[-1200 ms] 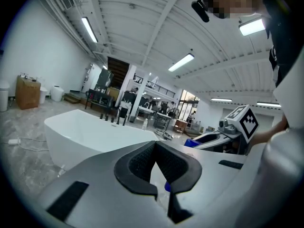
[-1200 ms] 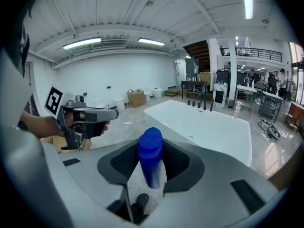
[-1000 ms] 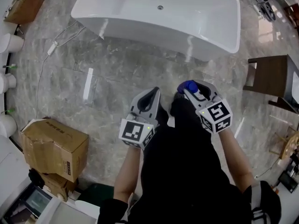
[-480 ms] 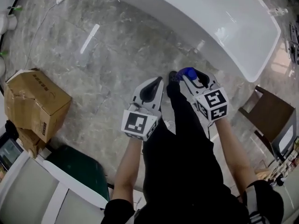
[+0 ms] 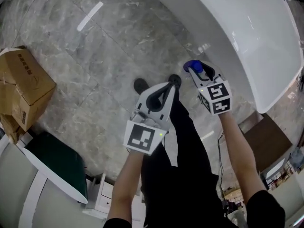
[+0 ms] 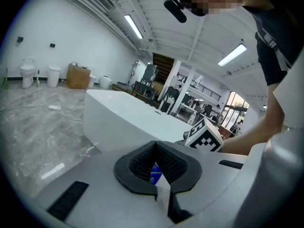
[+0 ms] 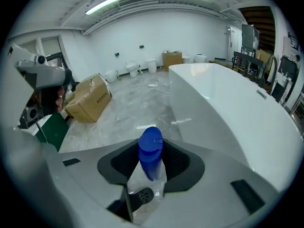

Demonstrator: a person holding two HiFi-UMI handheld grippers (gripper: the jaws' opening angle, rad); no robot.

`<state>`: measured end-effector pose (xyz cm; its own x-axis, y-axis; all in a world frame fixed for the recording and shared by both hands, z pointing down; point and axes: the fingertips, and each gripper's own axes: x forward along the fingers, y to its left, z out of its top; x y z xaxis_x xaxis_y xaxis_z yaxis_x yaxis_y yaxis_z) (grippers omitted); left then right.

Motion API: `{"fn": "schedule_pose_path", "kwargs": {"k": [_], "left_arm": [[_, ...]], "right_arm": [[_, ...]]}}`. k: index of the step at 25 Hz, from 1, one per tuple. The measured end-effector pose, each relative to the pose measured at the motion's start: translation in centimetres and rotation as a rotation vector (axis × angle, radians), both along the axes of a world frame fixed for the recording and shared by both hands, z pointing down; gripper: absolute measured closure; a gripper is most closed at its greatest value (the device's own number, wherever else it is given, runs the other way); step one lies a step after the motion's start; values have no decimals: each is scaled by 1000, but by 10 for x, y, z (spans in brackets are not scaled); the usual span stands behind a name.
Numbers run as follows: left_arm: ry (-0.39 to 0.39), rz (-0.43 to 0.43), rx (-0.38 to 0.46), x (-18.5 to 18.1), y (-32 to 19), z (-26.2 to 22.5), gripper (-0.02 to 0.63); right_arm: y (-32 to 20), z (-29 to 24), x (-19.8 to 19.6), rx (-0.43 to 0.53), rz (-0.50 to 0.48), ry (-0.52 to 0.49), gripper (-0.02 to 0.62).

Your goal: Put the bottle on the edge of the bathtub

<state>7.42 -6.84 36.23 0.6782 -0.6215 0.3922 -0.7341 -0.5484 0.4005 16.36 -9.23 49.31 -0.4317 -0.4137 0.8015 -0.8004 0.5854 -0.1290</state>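
One blue bottle (image 7: 150, 152) stands clamped in our right gripper (image 5: 194, 71) jaws, bathtub (image 7: 228, 108) just beyond. Our left gripper (image 5: 169, 86) jaws meet, empty.

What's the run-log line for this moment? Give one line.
right gripper: shut on bottle | left gripper: shut, empty | bottle: not yet on bathtub edge

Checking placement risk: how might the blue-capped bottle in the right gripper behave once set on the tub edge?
The bottle looks slim and tall, so probably tippy. Its seemingly clear body suggests light weight. The glossy bathtub rim may let it slide.
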Motion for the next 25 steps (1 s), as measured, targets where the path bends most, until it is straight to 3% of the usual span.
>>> {"fn": "schedule_pose_path", "kwargs": {"k": [5, 12, 25], "left_arm": [[-44, -28, -28, -16, -27, 77, 597], [-48, -45, -79, -38, -34, 160, 597], [-46, -51, -165, -70, -49, 261, 597]], "right_arm": [[-23, 106, 0, -36, -75, 72, 449], [-25, 239, -4, -127, -205, 184, 449], [-68, 391, -18, -180, -194, 301, 449]]}}
